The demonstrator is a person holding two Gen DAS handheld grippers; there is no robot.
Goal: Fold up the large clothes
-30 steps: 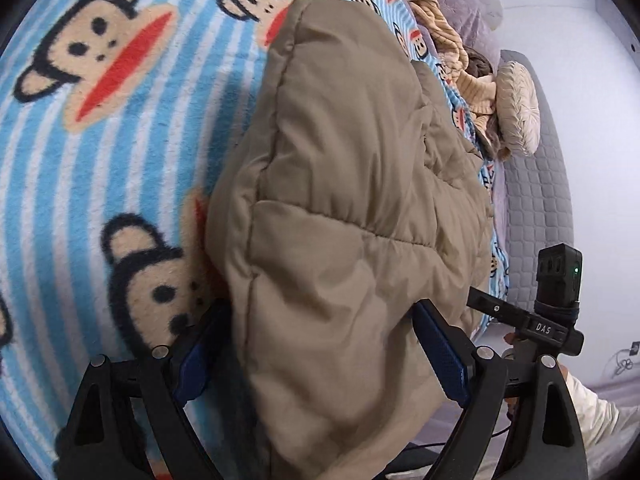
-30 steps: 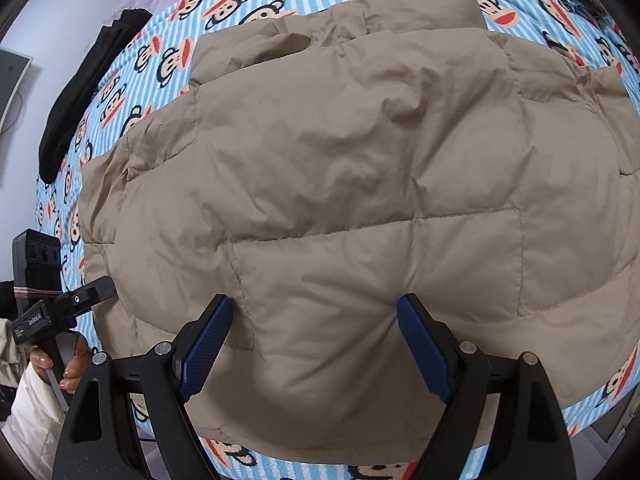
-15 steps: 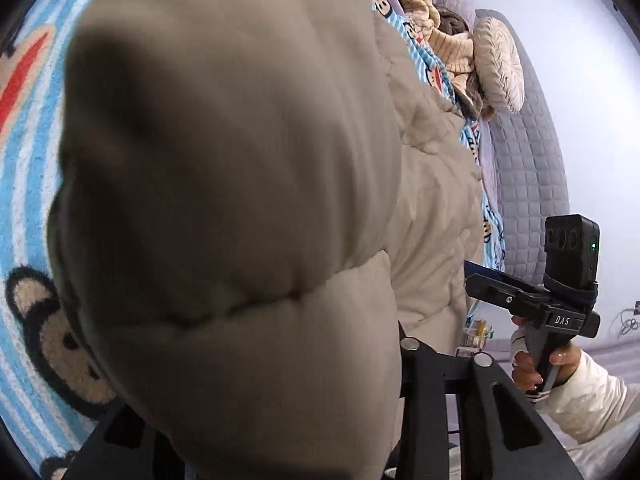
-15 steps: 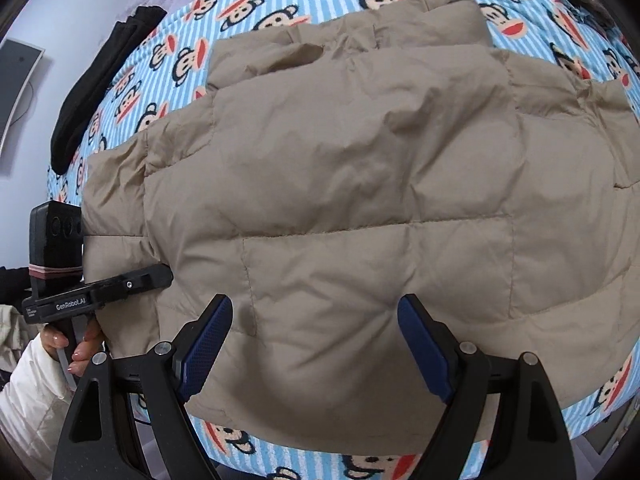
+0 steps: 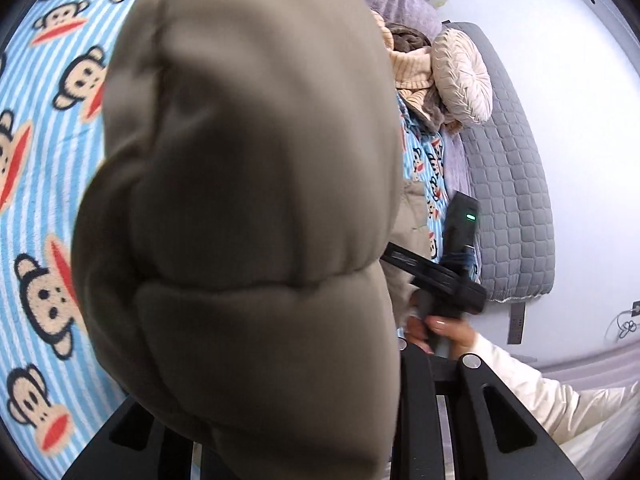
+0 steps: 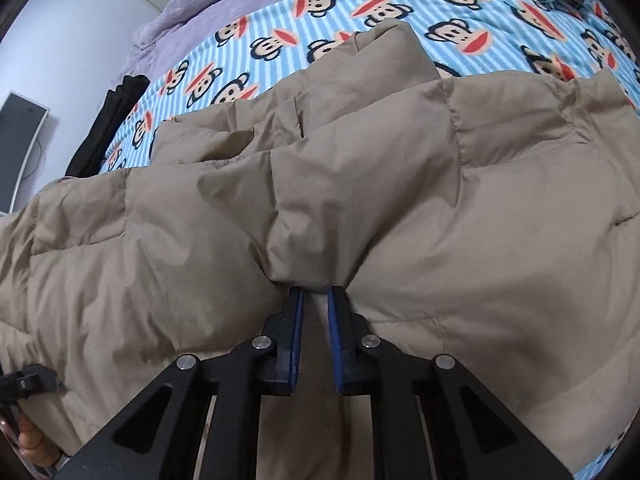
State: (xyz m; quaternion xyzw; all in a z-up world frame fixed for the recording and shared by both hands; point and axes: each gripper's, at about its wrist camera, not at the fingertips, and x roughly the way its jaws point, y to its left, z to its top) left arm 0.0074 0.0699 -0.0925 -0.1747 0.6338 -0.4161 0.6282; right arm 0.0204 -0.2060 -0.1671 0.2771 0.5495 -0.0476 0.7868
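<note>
right gripper (image 6: 315,300): black frame; blue pads; silver screws | sleeve (image 5: 532,396): cream

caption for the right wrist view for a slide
Right gripper shut on the near edge of a tan puffer jacket spread over a monkey-print blanket.

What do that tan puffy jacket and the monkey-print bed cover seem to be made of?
Jacket: probably a thin, matte woven shell, perhaps nylon or polyester, over soft filling; stitched panels bulge and crease finely.
Bed cover: likely plush fleece; the printed stripes and monkey faces look fuzzy and napped.

White wall (image 5: 560,60), grey quilted headboard (image 5: 516,184), monkey-print striped blanket (image 6: 360,12), round cushion (image 5: 464,76)
</note>
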